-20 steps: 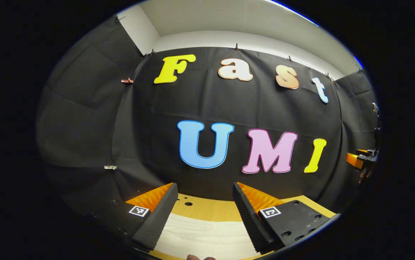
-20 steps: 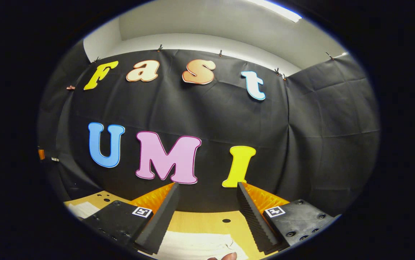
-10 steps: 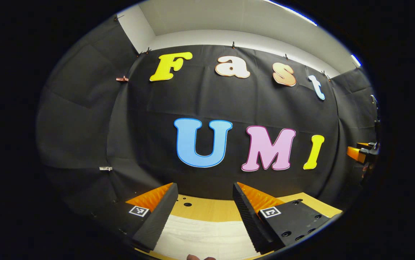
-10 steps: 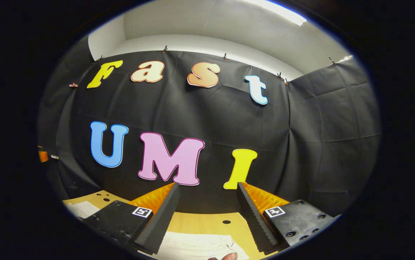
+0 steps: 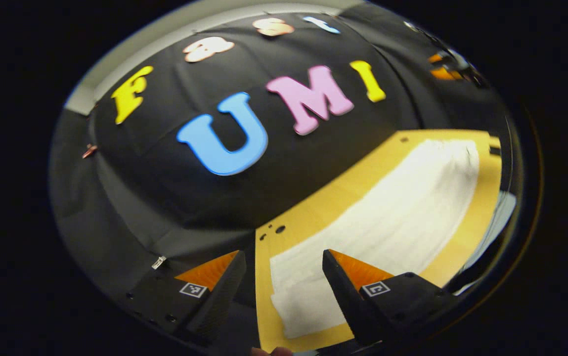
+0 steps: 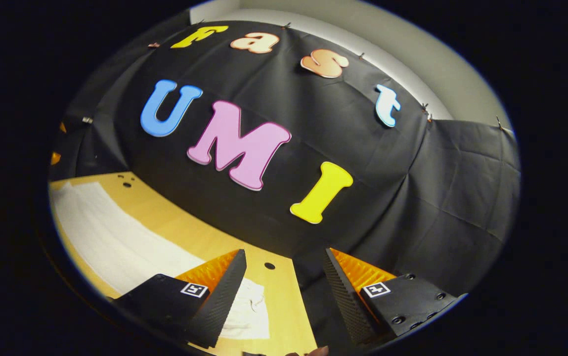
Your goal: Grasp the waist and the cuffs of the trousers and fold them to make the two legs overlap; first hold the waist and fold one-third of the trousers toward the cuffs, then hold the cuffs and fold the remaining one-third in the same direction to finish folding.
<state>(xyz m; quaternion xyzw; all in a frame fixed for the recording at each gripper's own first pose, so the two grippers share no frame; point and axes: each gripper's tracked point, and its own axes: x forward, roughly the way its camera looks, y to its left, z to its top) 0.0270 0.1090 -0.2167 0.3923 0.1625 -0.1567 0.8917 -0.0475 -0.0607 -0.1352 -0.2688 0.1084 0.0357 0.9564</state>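
In the left gripper view, the left gripper is hanging over one end of the table, its fingers standing well apart with nothing between them. The whole view is tilting and a little blurred, so fine detail is hard to make out. The trousers are lying flat as a long pale strip along the table, their near end showing between and just beyond the fingertips; whether that end is the waist or the cuffs I cannot tell. The right finger is covering part of the near corner of the cloth. A few small holes are showing in the bare wood beside the trousers. Far off at the top right something orange is showing, too smeared to name. A fingertip is peeking in at the bottom edge, mostly cut off.

In the right gripper view, the right gripper is also standing open and empty, hanging above the other end of the table. The trousers are stretching away to the left, their near end partly hiding behind the left finger. A hole is sitting in the wood between the fingers. The black wall is rising behind the table.
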